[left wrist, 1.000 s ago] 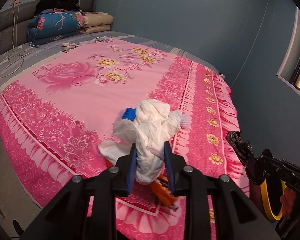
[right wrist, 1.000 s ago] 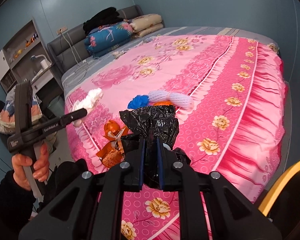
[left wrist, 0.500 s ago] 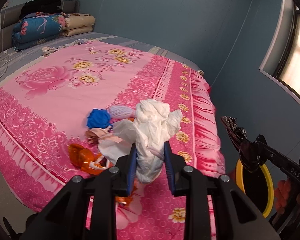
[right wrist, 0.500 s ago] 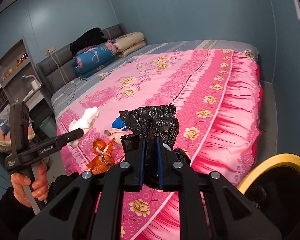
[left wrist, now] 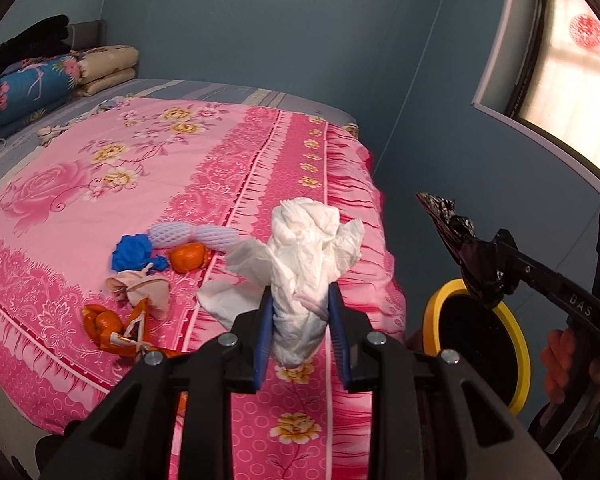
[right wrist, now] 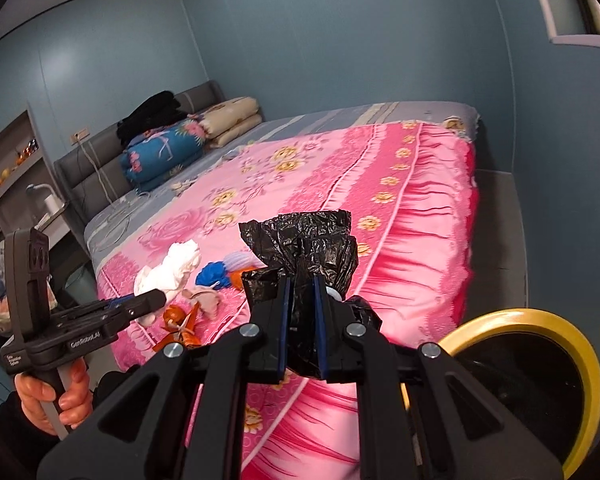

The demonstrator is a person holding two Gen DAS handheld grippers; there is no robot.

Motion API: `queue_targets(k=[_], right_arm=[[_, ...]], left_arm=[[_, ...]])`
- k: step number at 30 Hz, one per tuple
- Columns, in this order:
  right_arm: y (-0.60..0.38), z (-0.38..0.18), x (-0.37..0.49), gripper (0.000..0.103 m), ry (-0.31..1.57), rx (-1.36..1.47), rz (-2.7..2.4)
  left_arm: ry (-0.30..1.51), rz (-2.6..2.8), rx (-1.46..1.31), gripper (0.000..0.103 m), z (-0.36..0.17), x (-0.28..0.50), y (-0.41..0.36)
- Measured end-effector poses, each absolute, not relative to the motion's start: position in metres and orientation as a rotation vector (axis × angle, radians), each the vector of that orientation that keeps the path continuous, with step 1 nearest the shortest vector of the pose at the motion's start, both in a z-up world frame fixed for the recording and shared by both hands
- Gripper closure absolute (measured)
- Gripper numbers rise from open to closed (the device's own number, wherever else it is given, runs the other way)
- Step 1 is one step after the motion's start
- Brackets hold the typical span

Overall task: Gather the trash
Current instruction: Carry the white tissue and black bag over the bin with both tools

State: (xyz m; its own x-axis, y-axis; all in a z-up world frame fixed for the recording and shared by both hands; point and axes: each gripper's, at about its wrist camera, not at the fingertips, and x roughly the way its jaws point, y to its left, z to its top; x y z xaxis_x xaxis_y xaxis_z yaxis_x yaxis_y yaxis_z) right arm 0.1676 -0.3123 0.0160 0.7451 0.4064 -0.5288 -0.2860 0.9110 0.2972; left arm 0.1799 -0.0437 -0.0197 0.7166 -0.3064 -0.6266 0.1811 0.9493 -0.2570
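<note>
Two claws working: my left claw (left wrist: 300,332) squeezing white tissue wad (left wrist: 308,256), right claw (right wrist: 302,320) pinching black bag (right wrist: 300,240) near yellow bin (left wrist: 480,344), ready for dumping.

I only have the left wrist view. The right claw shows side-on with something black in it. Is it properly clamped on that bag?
Observer: Yes. The right wrist view looks straight along the right claw. It is shut on a bunched fold of the black bag, with the rest of the bag puffed up above the pads.
Operator: Where is the bin from that side?
Observer: The yellow-rimmed bin is at the lower right of that view, close beside the right claw and off the bed's near corner.
Operator: What's next to the headboard, out of my frame?
Observer: A bedside table with a lamp on it, and wall shelves above.
</note>
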Motion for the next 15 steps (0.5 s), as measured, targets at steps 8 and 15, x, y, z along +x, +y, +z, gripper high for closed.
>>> queue_targets(k=[8,15], right_arm=[[-0.355,0.018,0.162,0.092,0.604,0.253,0.308],[-0.381,0.018,0.153,0.092,0.598,0.255,0.222]], left_arm=[[0.734,-0.349,-0.126,0.079,-0.012,0.185,-0.085],[0.761,-0.408,-0.092,0.079,-0.015,0.191,-0.113]])
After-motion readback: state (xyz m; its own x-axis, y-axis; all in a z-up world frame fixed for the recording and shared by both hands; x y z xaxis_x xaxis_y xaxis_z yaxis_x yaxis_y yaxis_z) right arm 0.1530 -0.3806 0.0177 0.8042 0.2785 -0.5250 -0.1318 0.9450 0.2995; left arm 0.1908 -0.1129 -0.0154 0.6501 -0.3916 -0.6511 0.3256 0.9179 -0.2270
